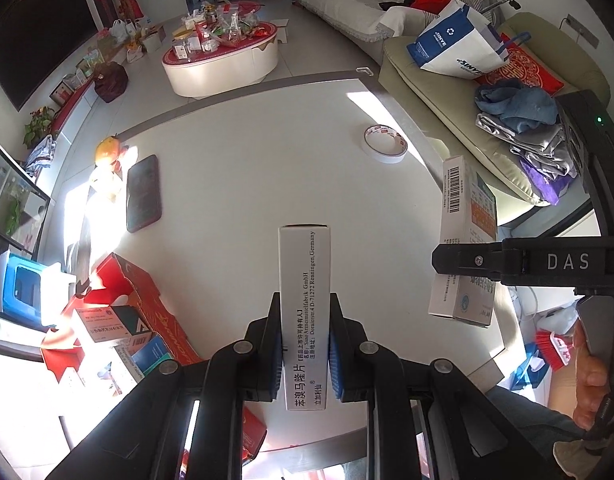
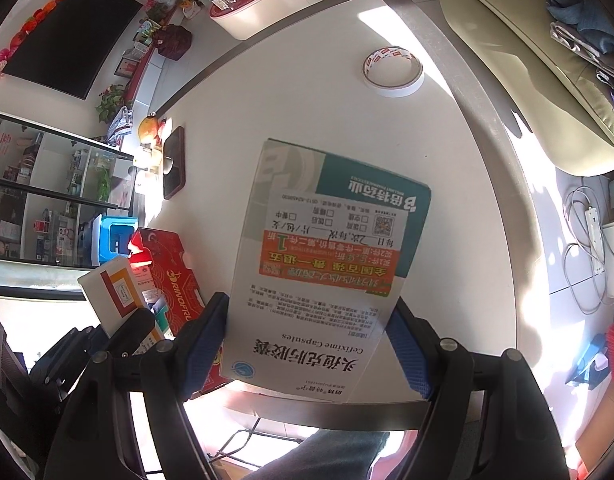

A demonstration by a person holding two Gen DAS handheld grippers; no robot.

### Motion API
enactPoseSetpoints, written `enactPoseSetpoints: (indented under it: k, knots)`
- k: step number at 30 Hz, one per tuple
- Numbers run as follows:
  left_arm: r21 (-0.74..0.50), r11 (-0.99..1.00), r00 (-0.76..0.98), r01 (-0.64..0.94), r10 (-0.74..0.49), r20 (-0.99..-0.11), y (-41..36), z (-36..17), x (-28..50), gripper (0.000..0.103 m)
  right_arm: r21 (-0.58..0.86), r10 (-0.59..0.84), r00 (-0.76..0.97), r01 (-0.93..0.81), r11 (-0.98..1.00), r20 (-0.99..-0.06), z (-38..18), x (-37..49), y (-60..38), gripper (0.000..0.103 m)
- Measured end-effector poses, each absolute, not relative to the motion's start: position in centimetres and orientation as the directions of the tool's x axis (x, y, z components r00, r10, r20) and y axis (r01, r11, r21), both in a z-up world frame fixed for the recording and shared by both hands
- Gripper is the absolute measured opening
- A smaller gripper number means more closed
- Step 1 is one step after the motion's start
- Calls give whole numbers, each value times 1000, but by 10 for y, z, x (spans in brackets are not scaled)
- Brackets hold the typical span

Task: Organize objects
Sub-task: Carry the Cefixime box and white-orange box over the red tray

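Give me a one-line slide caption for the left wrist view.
Left hand-held gripper clamps a narrow white medicine box above the white table.

A home living room, lived-in and sunlit. At eleven o'clock a big dark television (image 1: 35, 36) hangs on the wall above a low cabinet; at twelve an oval coffee table (image 1: 221, 60) is crowded with jars and packets. A covered sofa (image 1: 347, 4) runs toward one o'clock, an armchair (image 1: 447, 92) heaped with folded clothes beside the white worktop (image 1: 267, 168).
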State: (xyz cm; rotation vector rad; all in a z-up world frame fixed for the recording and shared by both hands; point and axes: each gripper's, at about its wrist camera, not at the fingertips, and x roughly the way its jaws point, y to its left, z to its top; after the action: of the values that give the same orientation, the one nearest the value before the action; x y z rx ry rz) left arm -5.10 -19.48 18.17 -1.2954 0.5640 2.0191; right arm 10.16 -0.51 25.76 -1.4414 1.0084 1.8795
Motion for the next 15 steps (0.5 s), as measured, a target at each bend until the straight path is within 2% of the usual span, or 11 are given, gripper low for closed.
enactPoseSetpoints:
  k: [15]
  knots:
    - [-6, -715, -294, -699, 295, -909, -206, 180, -55, 19, 212, -20, -250, -775, -596, -968, 256, 93, -10, 77]
